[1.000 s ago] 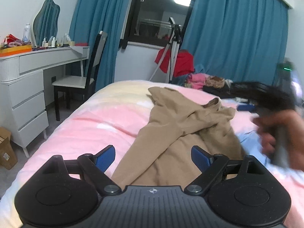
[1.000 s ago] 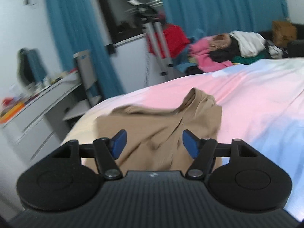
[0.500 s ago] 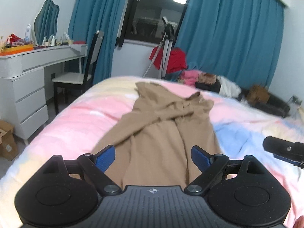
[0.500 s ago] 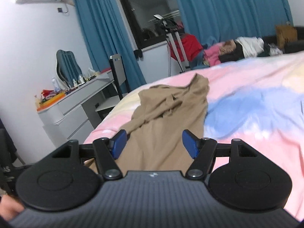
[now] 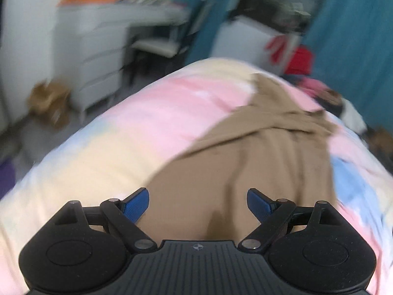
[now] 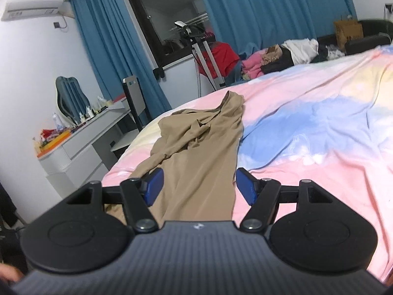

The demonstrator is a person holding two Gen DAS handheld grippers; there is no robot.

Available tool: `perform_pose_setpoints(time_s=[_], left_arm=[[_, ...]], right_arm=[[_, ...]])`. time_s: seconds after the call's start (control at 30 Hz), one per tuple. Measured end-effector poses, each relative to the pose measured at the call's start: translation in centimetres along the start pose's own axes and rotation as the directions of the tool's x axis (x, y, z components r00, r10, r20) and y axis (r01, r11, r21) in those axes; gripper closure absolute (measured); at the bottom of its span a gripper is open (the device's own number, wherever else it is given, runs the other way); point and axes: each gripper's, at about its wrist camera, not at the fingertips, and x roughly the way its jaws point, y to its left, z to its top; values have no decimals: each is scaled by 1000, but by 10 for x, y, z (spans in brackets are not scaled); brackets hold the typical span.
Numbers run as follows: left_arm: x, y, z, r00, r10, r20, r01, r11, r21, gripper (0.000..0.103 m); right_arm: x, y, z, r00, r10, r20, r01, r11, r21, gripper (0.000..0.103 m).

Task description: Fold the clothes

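Bedroom, pastel bed point(image 6: 319, 127) w/ tan garment point(image 6: 203, 152) lying crumpled.
Left gripper point(image 5: 197, 202) & right gripper point(image 6: 197, 184) both spread wide, holding nothing, over garment's near end.

Both grippers are wide open, holding nothing. Left gripper point(image 5: 198, 202) has its 2 blue pads point(image 5: 136, 202) spread apart; right gripper point(image 6: 199, 188) is also spread, pointing forward and level.

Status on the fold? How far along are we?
Done: the tan garment is laid out lengthwise on the pastel bedsheet, though its upper part is bunched. In hand: nothing; the left gripper and the right gripper are both open, over its near end. Left: no fold visible; smoothing and all folds remain.
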Motion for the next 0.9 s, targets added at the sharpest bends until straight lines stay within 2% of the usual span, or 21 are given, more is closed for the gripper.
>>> perform_pose_setpoints(time_s=[0.07,0.2,0.3,0.47,0.57,0.67,0.73,0.8,0.9], left_arm=[[3,20,12,999,21,-37,-23,998,-65,17],[12,47,29,994,7,-110,-24,988,-155,18],[25,56,27,985,12,-171,-46,979,-197,27],[28,57,20,978,-63,-201,18,976,-217,30],[32,47,17,972,-49,-231,14,988,-151,38],[33,33,14,973,-10,-229,-3,998,-56,59],[34,22,12,973,18,-229,-14,1000,17,80],[31,13,9,975,55,-213,-36,995,94,96],[19,-9,4,982,74,-172,-32,972,235,99]], right_arm=[[0,-3,0,1000,7,-6,-7,1000,16,35],[8,-8,-1,1000,4,-28,-3,999,36,35],[14,-12,-3,999,2,-52,1,998,61,35],[23,-16,-5,996,-2,-86,10,996,89,35],[28,-17,-6,994,8,-108,2,996,94,35],[31,-19,-8,992,4,-126,8,995,95,35],[33,-22,-9,990,-1,-139,15,995,98,35],[35,-24,-11,988,-7,-151,22,995,101,35],[34,-27,-12,987,-17,-159,35,993,109,35]])
